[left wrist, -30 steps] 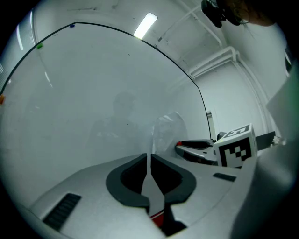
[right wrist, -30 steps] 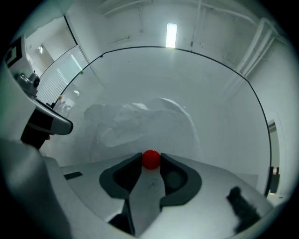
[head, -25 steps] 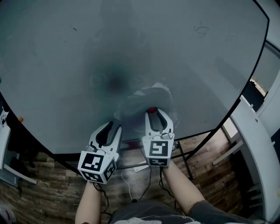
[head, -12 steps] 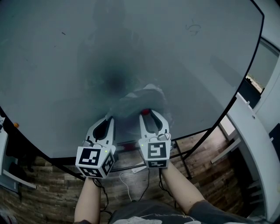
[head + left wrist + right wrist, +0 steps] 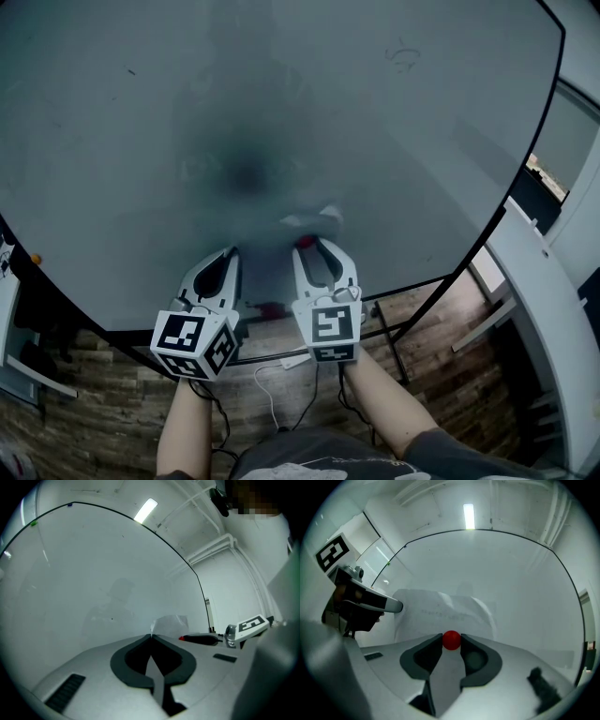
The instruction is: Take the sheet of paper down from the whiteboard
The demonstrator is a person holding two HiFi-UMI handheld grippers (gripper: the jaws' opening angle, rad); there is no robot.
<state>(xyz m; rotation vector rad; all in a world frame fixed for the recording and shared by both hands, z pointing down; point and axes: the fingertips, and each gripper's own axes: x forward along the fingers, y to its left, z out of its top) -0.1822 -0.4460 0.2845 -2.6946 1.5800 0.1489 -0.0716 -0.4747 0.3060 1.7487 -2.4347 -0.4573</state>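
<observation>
Paper: the sheet of paper point(image 5: 440, 609) sits low on the whiteboard point(image 5: 375, 112), pinned by a red magnet point(image 5: 451, 640).
Left tongs: the left gripper point(image 5: 151, 637) has just closed tight, pinching the paper's near edge.
Right tongs: the right gripper point(image 5: 311, 247) squeezes the red magnet.
What it means: the paper is held, so I think pulling the magnet off comes next.

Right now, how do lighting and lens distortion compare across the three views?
Head view: dim, grey, dark shadow patch on the whiteboard, whose edge bows; sheet of paper barely shows. Left gripper view: bright, washed out, paper pale against white. Right gripper view: evenly lit, ceiling light glaring, red magnet sharp, corners black.
</observation>
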